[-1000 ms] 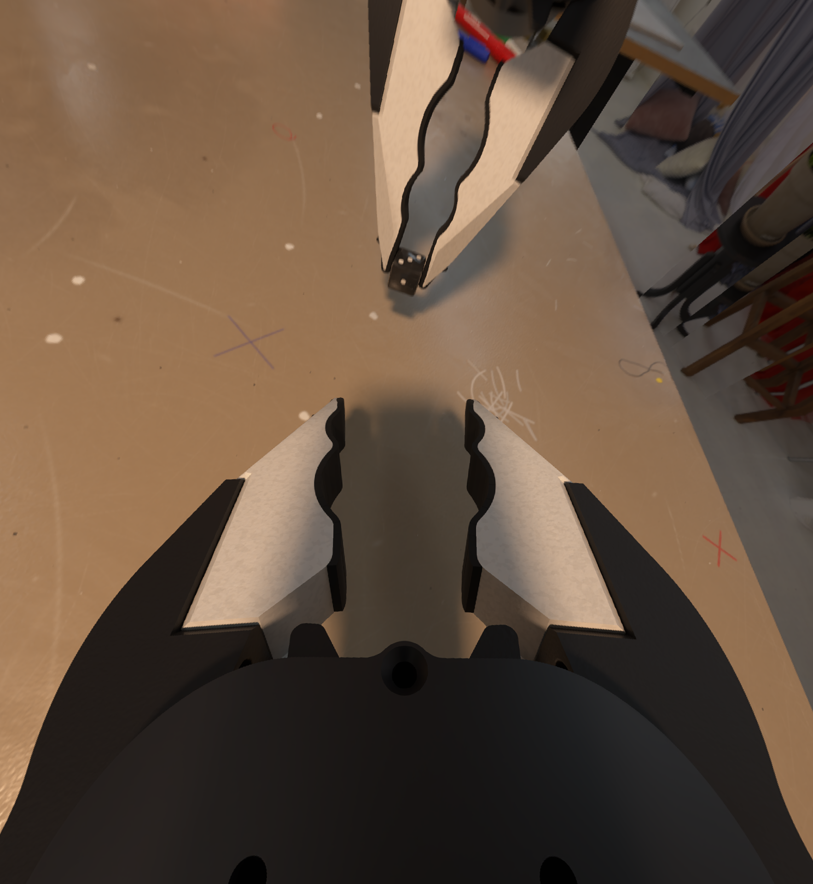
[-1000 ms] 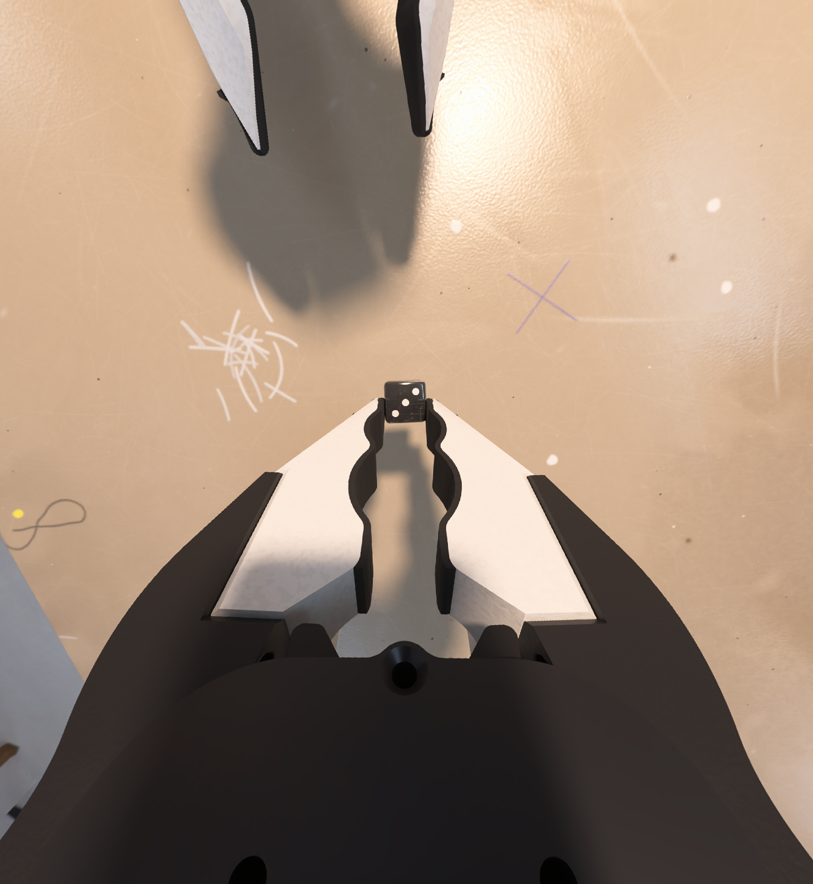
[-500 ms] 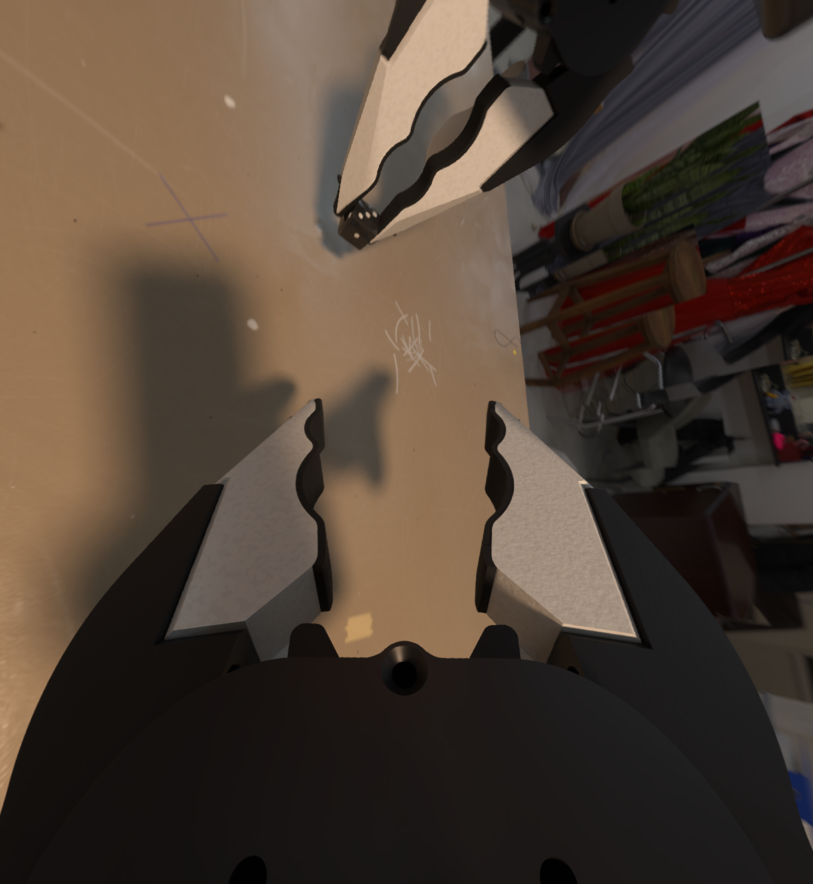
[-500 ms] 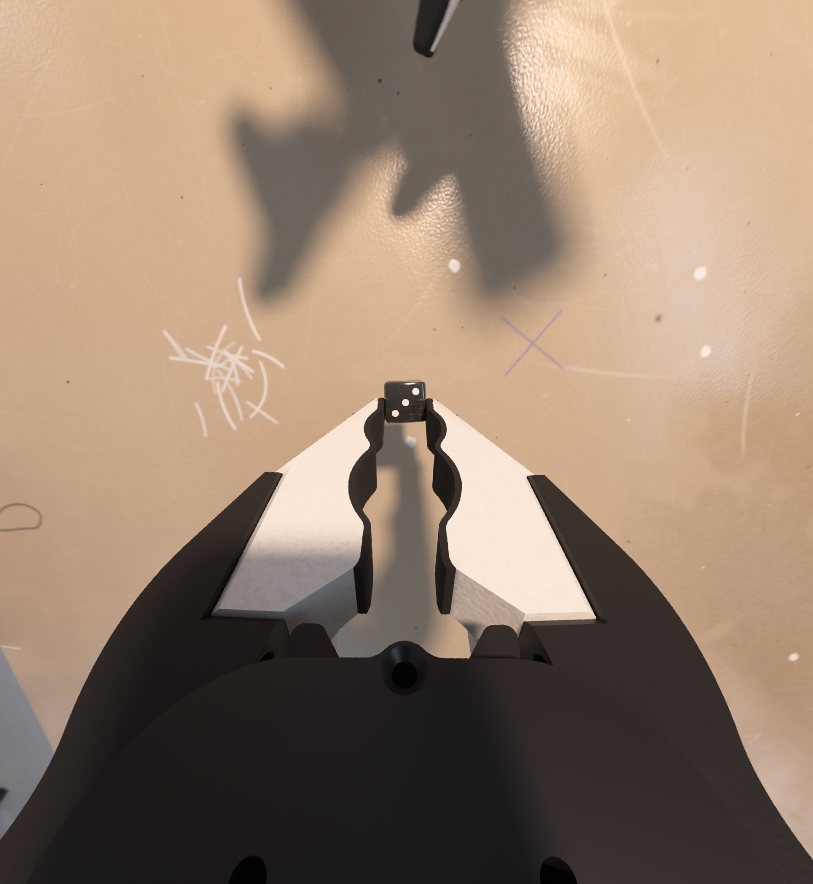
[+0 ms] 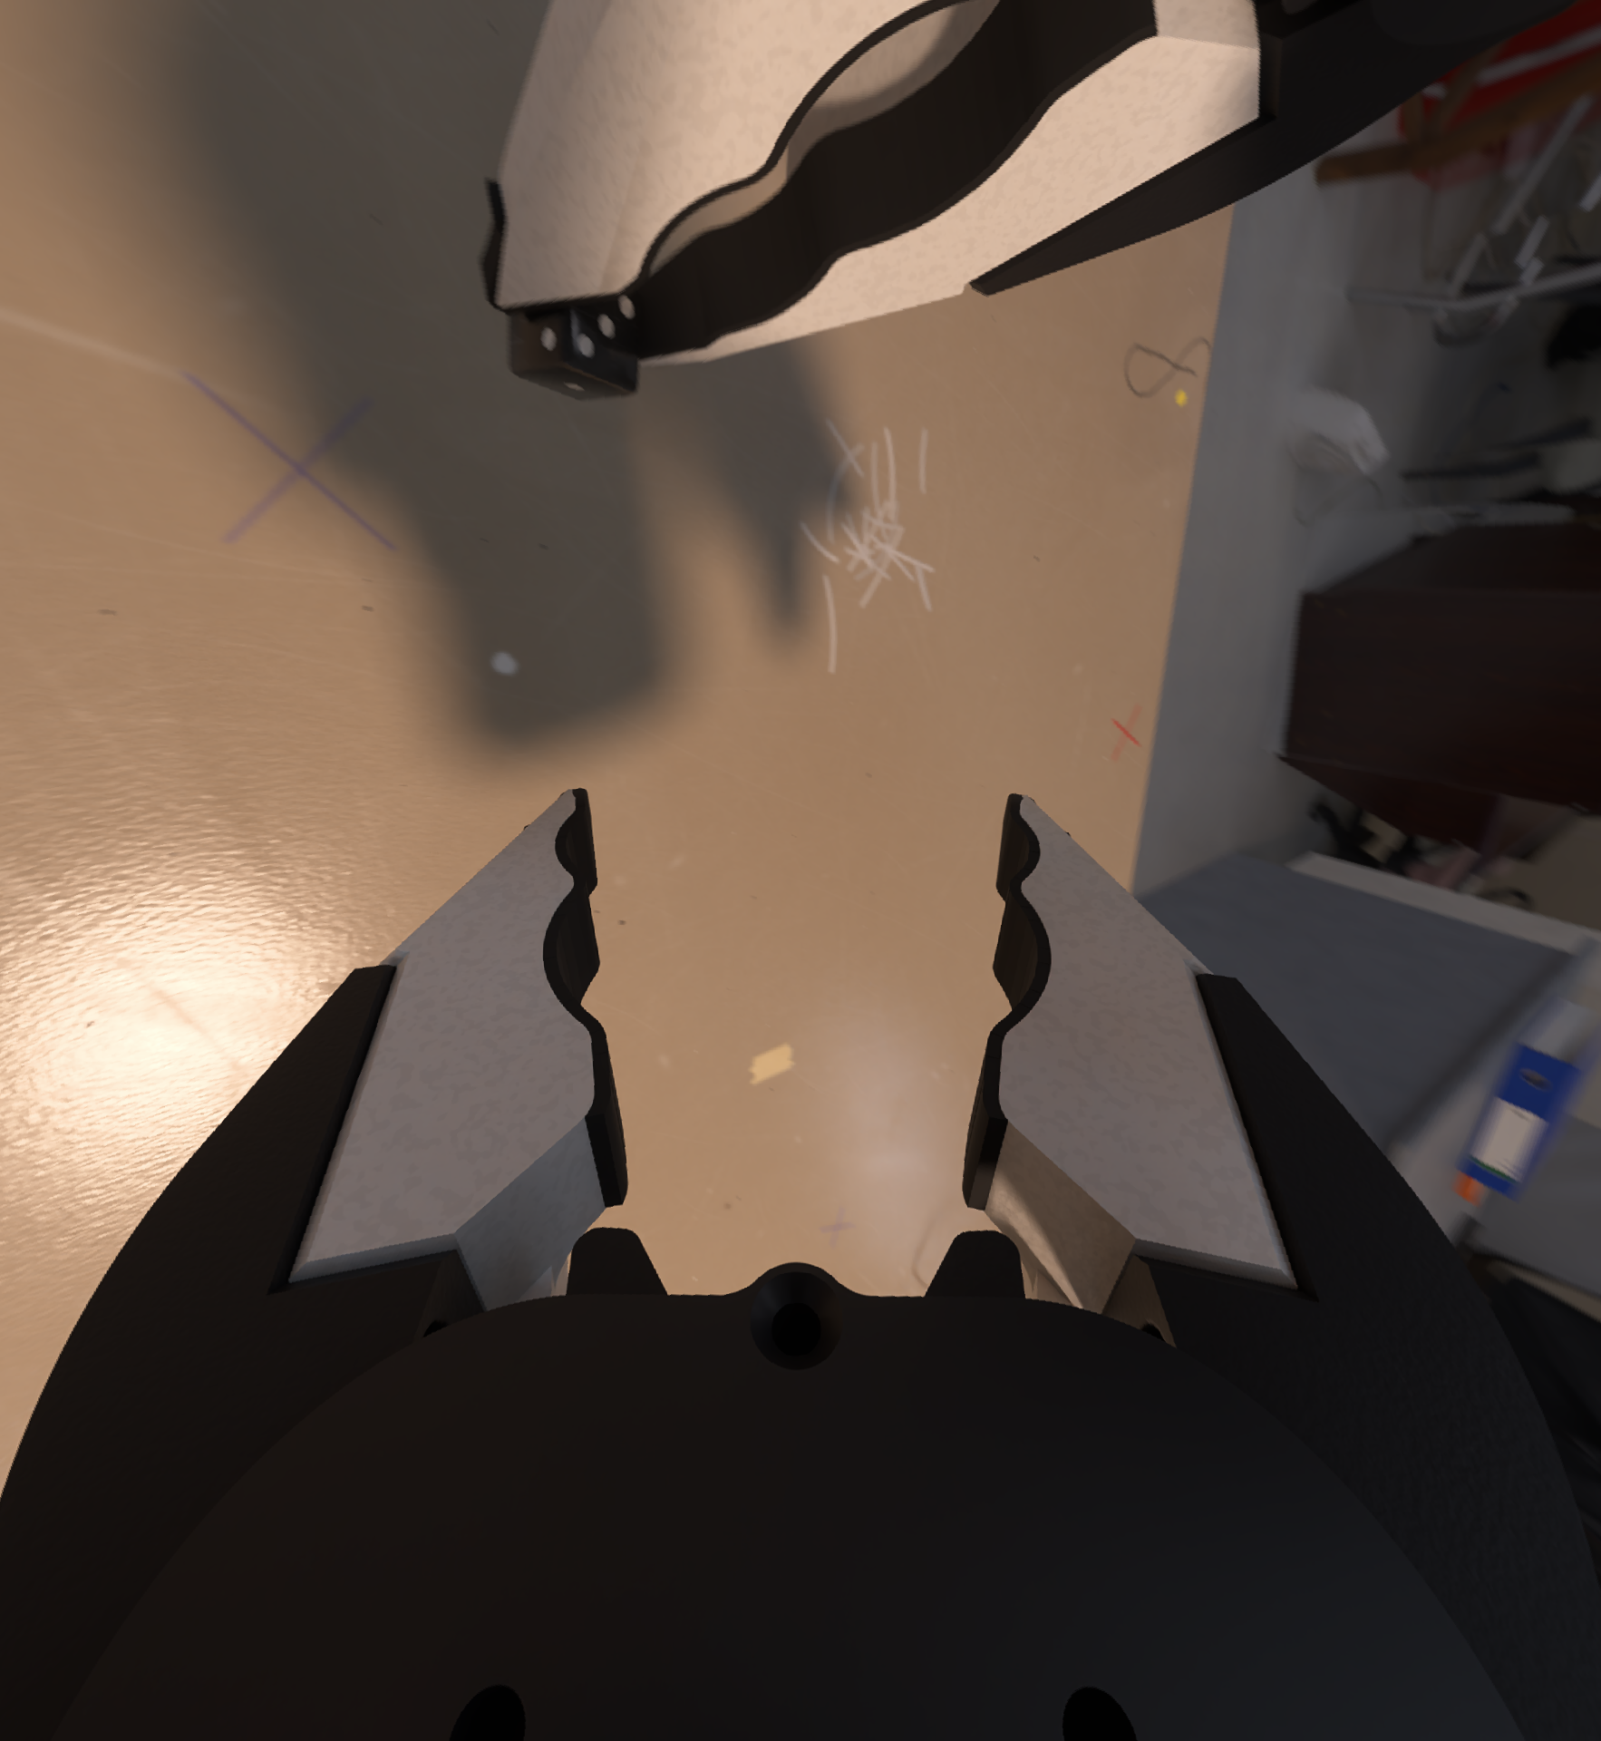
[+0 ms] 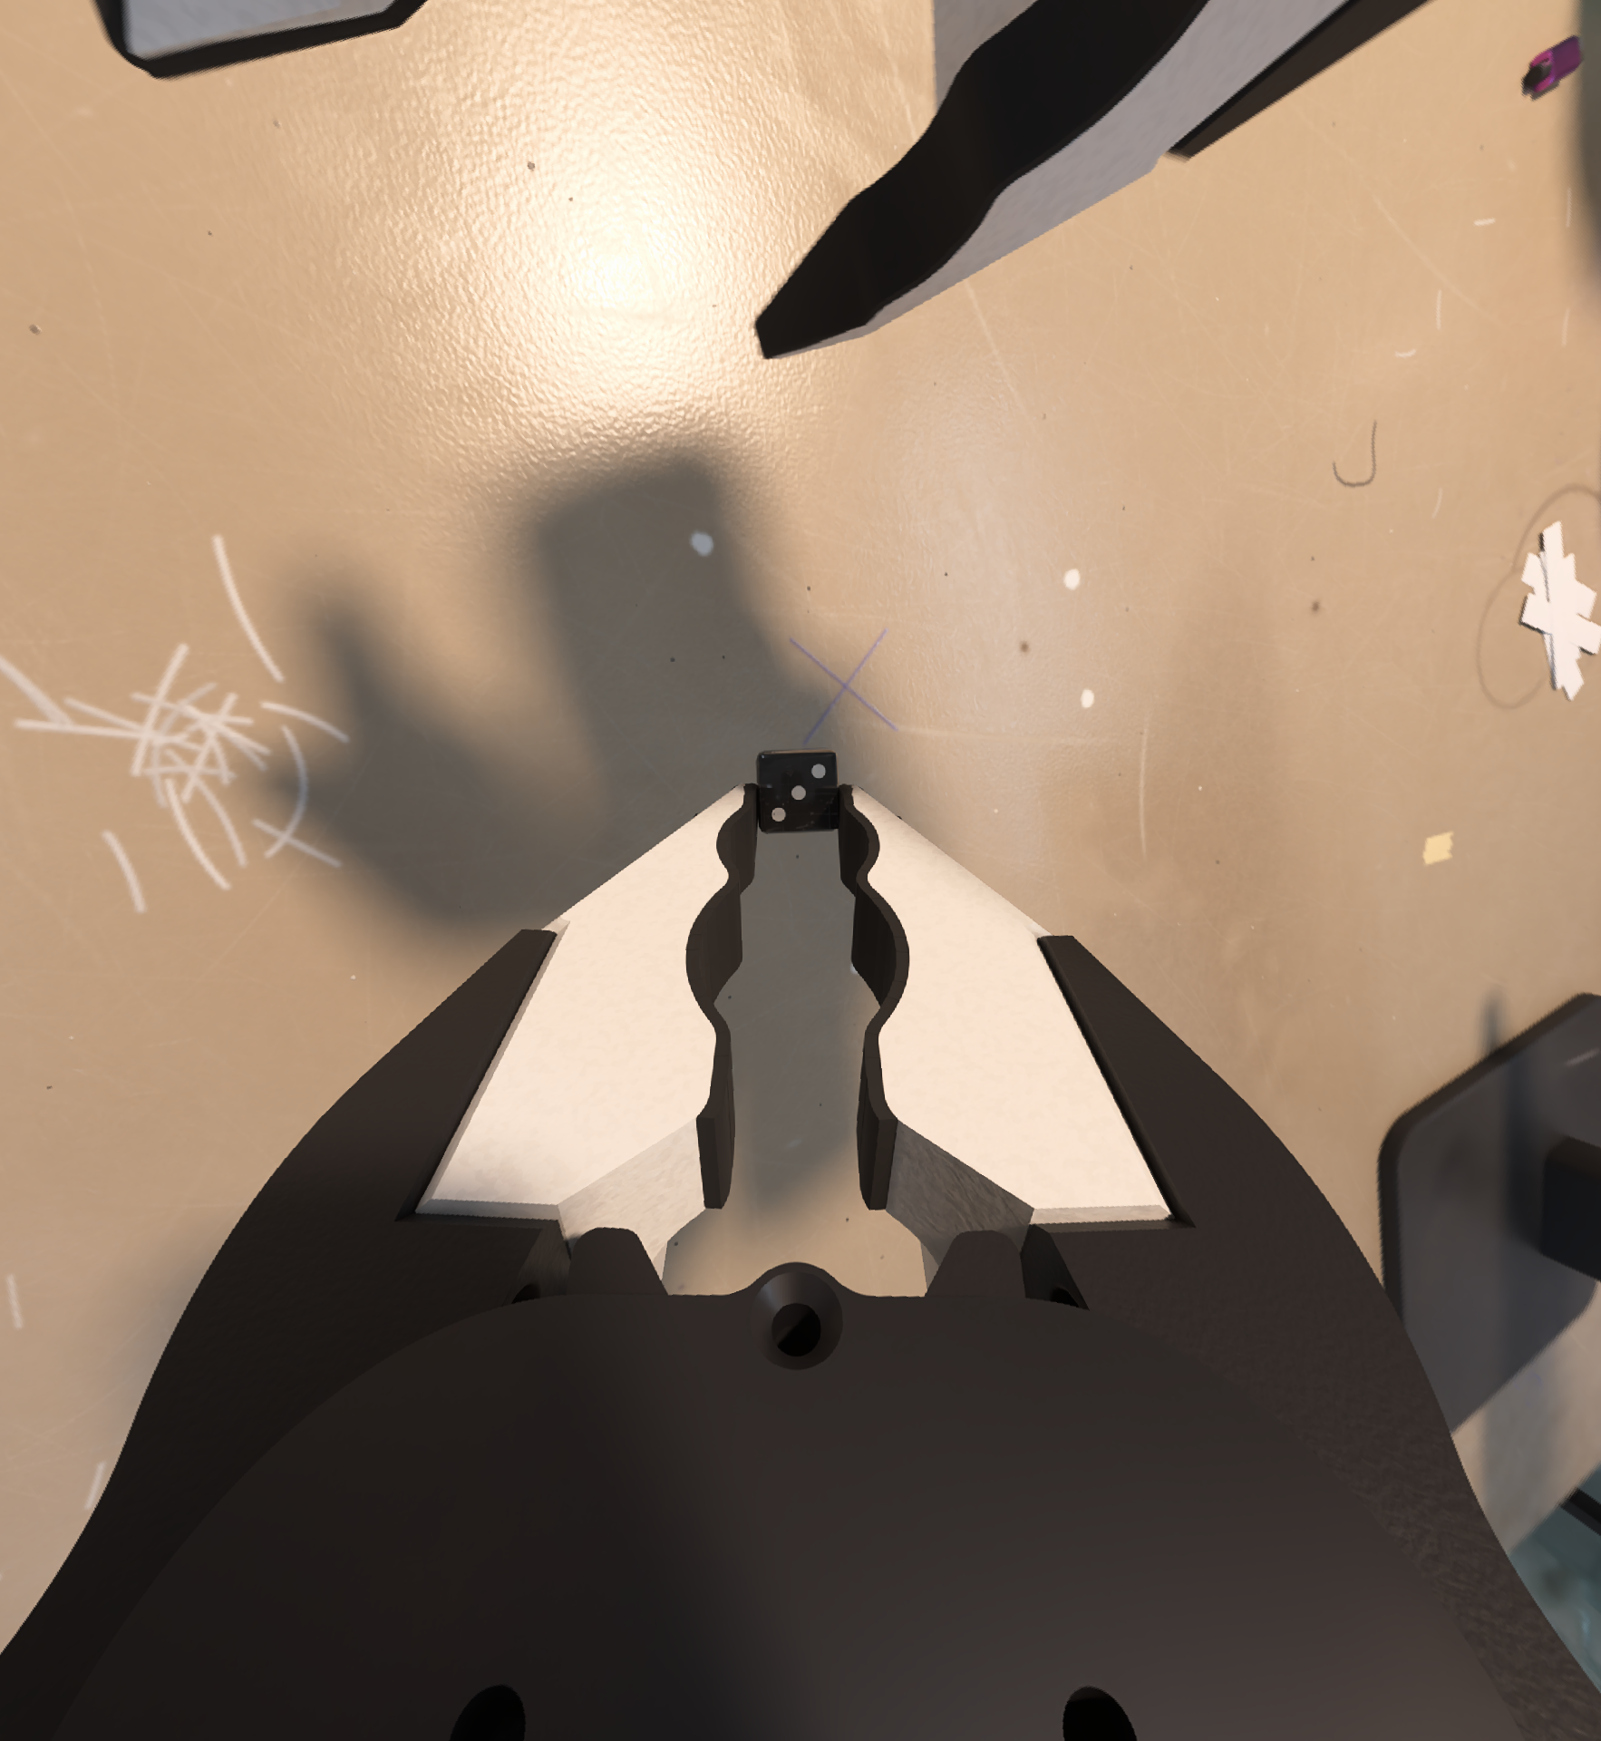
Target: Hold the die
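Note:
A small black die (image 6: 797,793) with white pips sits pinched between the tips of my right gripper (image 6: 797,801), held well above the tan table (image 6: 401,377). In the left wrist view the die (image 5: 575,353) shows at the top, at the tip of the right gripper's pale fingers (image 5: 684,188). My left gripper (image 5: 795,810) is open and empty, below and short of the die. Its fingers (image 6: 1013,188) show at the top of the right wrist view.
The table's right edge (image 5: 1183,565) runs down the left wrist view, with dark furniture (image 5: 1484,659) and floor beyond. White scratch marks (image 6: 175,744), a white paper scrap (image 6: 1560,622) and a dark flat stand (image 6: 1503,1187) lie on the table.
Both grippers have risen from the table, the right one carrying the die. The left gripper has opened wider and swung closer to the die; its fingers now loom large in the right wrist view.

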